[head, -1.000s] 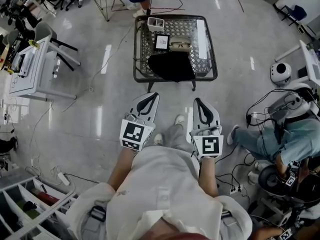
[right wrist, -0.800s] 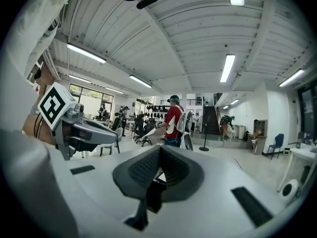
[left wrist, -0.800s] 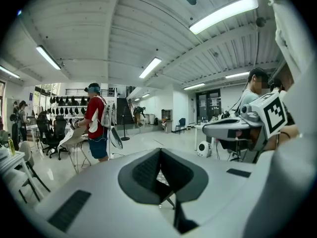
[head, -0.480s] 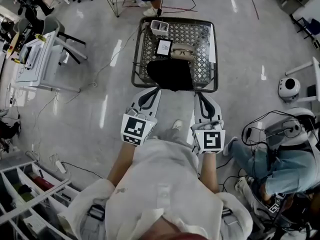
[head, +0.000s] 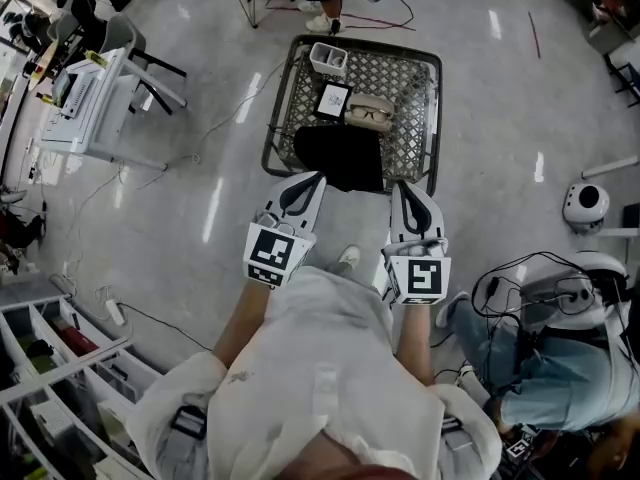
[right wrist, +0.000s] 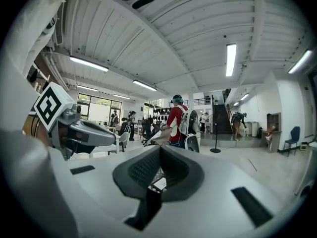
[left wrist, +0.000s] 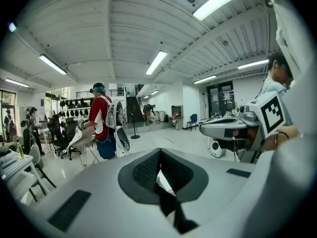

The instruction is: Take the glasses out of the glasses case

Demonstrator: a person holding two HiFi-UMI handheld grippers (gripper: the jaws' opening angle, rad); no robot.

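Note:
A low metal mesh table [head: 415, 78] stands ahead of me in the head view. On it a pair of dark-rimmed glasses [head: 371, 114] rests on a beige glasses case [head: 378, 102], with a large black cloth-like thing [head: 340, 156] in front of them. My left gripper [head: 310, 178] and right gripper [head: 398, 185] are held side by side at the table's near edge, both shut and holding nothing. In the left gripper view the left gripper [left wrist: 159, 155] points level across the room. The right gripper [right wrist: 159, 152] does the same in its own view.
A white cup-like holder [head: 328, 59] and a small framed card [head: 332, 99] sit at the table's far side. A person in a red top [left wrist: 101, 123] stands beyond it. A grey desk [head: 95, 98] is at left; a seated person [head: 560, 368], a white round device [head: 585, 205] and cables are at right.
I have stepped toward the table. Both shut grippers were well short of it and now reach its near edge; their state is unchanged.

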